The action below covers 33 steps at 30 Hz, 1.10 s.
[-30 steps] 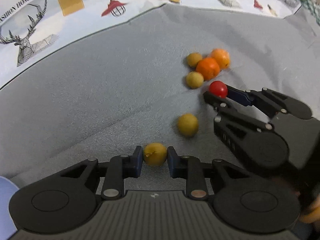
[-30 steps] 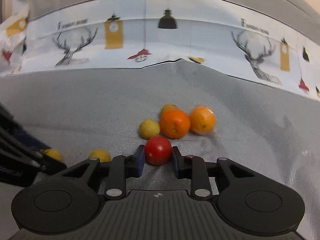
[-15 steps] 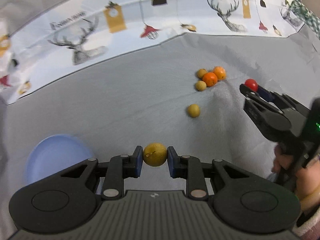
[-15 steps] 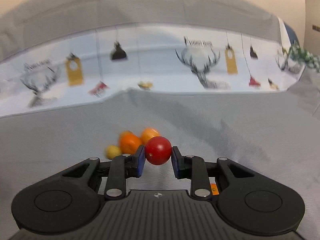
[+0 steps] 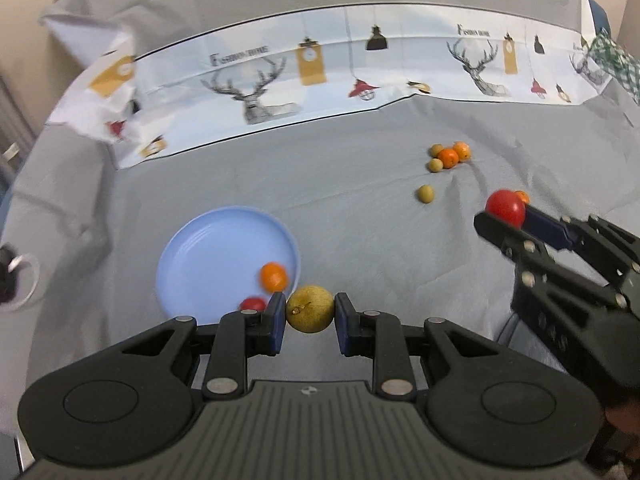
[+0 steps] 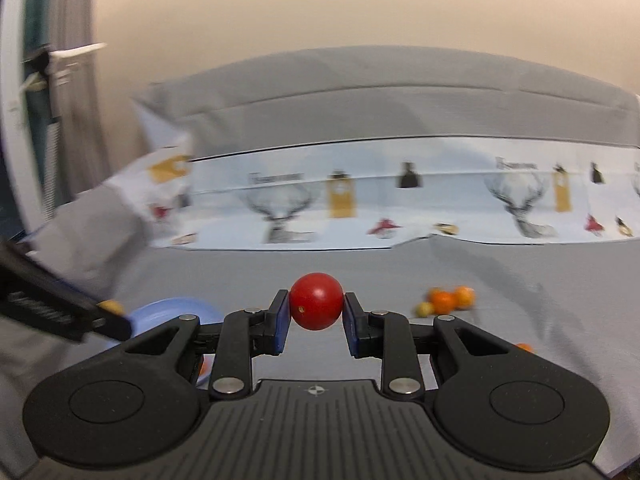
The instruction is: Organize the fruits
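My left gripper (image 5: 311,316) is shut on a yellow-green fruit (image 5: 310,309), held just right of the blue plate (image 5: 208,248). The plate holds an orange fruit (image 5: 273,276) and a red fruit (image 5: 253,304). My right gripper (image 6: 316,312) is shut on a red tomato (image 6: 316,301) and held up in the air; it shows at the right of the left wrist view (image 5: 506,216). A cluster of orange and yellow fruits (image 5: 448,156) lies far right on the grey cloth, with one yellow fruit (image 5: 425,193) apart from it.
A white deer-print cloth (image 5: 320,80) runs along the back of the grey cloth (image 5: 360,240). A small orange fruit (image 6: 523,346) lies near the right gripper. The blue plate's rim also shows in the right wrist view (image 6: 176,305).
Both grippers lifted and swung left with their fruits. The blue plate came into full view by the left gripper. The fruit cluster now lies farther away to the right.
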{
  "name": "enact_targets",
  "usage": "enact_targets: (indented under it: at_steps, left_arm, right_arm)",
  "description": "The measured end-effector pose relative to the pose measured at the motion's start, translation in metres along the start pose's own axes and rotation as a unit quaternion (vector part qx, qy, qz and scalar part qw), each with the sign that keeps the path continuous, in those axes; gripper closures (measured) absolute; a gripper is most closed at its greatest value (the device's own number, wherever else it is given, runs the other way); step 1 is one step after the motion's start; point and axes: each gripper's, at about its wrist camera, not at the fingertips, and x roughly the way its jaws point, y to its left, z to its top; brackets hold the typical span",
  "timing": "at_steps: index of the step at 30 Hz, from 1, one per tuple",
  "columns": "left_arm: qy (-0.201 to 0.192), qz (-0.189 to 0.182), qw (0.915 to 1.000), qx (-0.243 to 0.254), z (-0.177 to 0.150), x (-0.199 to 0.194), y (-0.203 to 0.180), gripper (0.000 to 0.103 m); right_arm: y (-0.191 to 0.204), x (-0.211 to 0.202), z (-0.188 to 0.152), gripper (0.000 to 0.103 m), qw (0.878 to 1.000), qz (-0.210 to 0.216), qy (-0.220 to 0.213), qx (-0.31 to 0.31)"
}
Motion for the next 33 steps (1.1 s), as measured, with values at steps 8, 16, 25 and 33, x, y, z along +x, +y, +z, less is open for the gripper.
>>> enact_targets:
  at_steps: [8, 16, 25, 33]
  left_arm:
    - [-0.016, 0.017, 0.9989, -0.042, -0.053, -0.042, 0.044, 0.075]
    - [-0.027, 0.02, 0.9966, -0.075, -0.081, -0.063, 0.07, 0.075]
    - [-0.036, 0.012, 0.9955, -0.087, -0.089, -0.069, 0.082, 0.075]
    - [-0.035, 0.008, 0.995, -0.093, -0.091, -0.068, 0.086, 0.075]
  right_arm:
    - [0.073, -0.05, -0.011, 0.074, 0.997, 0.059, 0.023, -0.046]
    - [0.112, -0.076, -0.021, 0.074, 0.993, 0.079, 0.027, -0.089]
    - [0.127, -0.082, -0.021, 0.074, 0.991, 0.075, 0.026, -0.11]
    - [0.131, -0.08, -0.022, 0.074, 0.989, 0.074, 0.031, -0.121]
